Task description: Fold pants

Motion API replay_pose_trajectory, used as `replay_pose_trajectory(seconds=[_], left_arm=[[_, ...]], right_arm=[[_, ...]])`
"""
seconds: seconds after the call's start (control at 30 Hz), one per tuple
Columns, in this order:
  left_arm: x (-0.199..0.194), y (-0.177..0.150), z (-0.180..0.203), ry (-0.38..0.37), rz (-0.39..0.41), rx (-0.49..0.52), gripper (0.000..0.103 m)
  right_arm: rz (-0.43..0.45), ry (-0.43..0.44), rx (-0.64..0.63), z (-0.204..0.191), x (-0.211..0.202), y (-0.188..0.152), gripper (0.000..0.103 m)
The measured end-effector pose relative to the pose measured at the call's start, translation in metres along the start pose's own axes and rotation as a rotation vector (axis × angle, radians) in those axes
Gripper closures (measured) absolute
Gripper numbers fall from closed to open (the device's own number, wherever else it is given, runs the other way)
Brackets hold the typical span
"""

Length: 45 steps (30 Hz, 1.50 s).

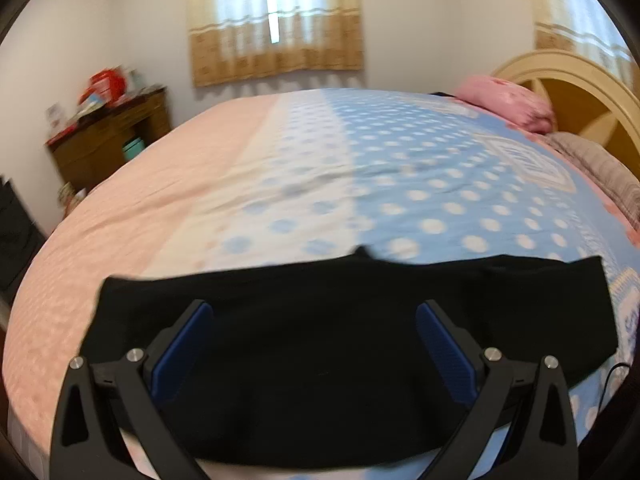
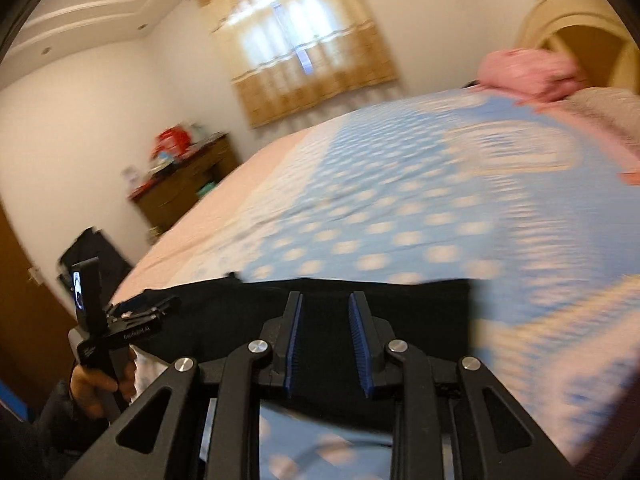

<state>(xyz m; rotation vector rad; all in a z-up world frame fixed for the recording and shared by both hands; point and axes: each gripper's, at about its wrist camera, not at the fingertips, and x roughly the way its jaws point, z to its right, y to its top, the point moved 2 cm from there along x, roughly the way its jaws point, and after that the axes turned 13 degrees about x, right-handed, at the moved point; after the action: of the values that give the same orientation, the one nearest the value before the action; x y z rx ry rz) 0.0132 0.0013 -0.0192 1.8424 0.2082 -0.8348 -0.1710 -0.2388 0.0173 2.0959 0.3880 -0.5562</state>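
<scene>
Black pants (image 1: 520, 312) lie folded in a wide band across the near edge of the bed (image 1: 400, 184), also seen in the right wrist view as the pants (image 2: 420, 320). My left gripper (image 1: 314, 306) hovers over them with its blue pads wide apart and nothing between them. My right gripper (image 2: 326, 296) is above the same band, with a narrow gap between its pads and no cloth pinched. In the right wrist view, a hand holds the left gripper (image 2: 148, 308) at the pants' left end. Both views are motion-blurred.
The bed has a blue dotted and pink sheet. A pink pillow (image 1: 508, 104) and a cream headboard (image 1: 580, 92) are at the far right. A wooden cabinet (image 1: 112, 140) with clutter on top stands at the left wall. A curtained window (image 1: 276, 24) is behind.
</scene>
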Motion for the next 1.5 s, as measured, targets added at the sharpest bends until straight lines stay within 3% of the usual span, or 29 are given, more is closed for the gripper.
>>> replay_pose_trajectory(seconds=[0.03, 0.07, 0.2, 0.27, 0.33, 0.43, 0.53, 0.57, 0.63, 0.8, 0.87, 0.97, 1.0, 1.17, 1.23, 1.3, 1.4, 1.5], left_arm=[[0.001, 0.004, 0.009, -0.021, 0.006, 0.011, 0.000], [0.002, 0.008, 0.017, -0.040, 0.009, 0.020, 0.000], [0.008, 0.023, 0.059, -0.130, 0.011, 0.047, 0.000], [0.012, 0.026, 0.082, -0.169, -0.005, 0.053, 0.000], [0.017, 0.024, 0.103, -0.160, -0.013, 0.079, 0.000], [0.031, 0.013, 0.123, -0.123, -0.067, 0.130, 0.000], [0.044, -0.002, 0.132, -0.133, -0.135, 0.140, 0.000], [0.043, -0.003, 0.128, -0.144, -0.121, 0.114, 0.000], [0.044, -0.001, 0.123, -0.166, -0.142, 0.085, 0.000], [0.040, -0.002, 0.126, -0.138, -0.128, 0.100, 0.000], [0.042, -0.003, 0.125, -0.142, -0.130, 0.098, 0.000], [0.050, -0.002, 0.121, -0.171, -0.144, 0.069, 0.000], [0.052, -0.002, 0.120, -0.180, -0.144, 0.059, 0.000], [0.048, -0.002, 0.121, -0.195, -0.138, 0.088, 0.000], [0.042, -0.002, 0.113, -0.208, -0.140, 0.096, 0.000], [0.029, -0.003, 0.096, -0.192, -0.113, 0.091, 0.000], [0.009, -0.008, 0.058, -0.154, -0.060, 0.051, 0.000], [-0.011, -0.017, 0.001, -0.026, -0.012, -0.030, 0.000]], right_arm=[[-0.001, -0.029, 0.001, 0.007, -0.012, 0.001, 0.076], [0.006, -0.114, -0.013, 0.022, -0.032, 0.003, 0.076], [-0.018, -0.209, -0.047, 0.036, -0.028, -0.008, 0.076], [-0.058, -0.197, -0.005, 0.049, -0.009, -0.018, 0.079], [-0.109, -0.151, 0.018, 0.055, 0.028, -0.033, 0.079], [-0.208, -0.245, 0.070, 0.075, 0.063, -0.055, 0.079], [-0.210, -0.223, 0.135, 0.086, 0.066, -0.061, 0.079], [-0.208, -0.214, 0.134, 0.085, 0.062, -0.058, 0.079], [-0.125, -0.181, 0.112, 0.078, 0.049, -0.039, 0.079], [-0.005, -0.163, 0.114, 0.076, 0.055, -0.005, 0.079], [0.009, -0.158, 0.118, 0.077, 0.074, 0.008, 0.079], [-0.052, -0.201, 0.153, 0.094, 0.117, 0.009, 0.079], [-0.015, -0.174, 0.162, 0.097, 0.117, 0.009, 0.079], [-0.032, -0.152, 0.239, 0.100, 0.104, 0.017, 0.079], [0.039, -0.047, 0.250, 0.086, 0.076, 0.009, 0.079], [0.105, -0.010, 0.173, 0.063, 0.050, 0.003, 0.079], [0.136, -0.003, 0.061, 0.028, 0.029, -0.007, 0.078], [0.103, 0.050, -0.029, -0.007, 0.021, -0.016, 0.078]])
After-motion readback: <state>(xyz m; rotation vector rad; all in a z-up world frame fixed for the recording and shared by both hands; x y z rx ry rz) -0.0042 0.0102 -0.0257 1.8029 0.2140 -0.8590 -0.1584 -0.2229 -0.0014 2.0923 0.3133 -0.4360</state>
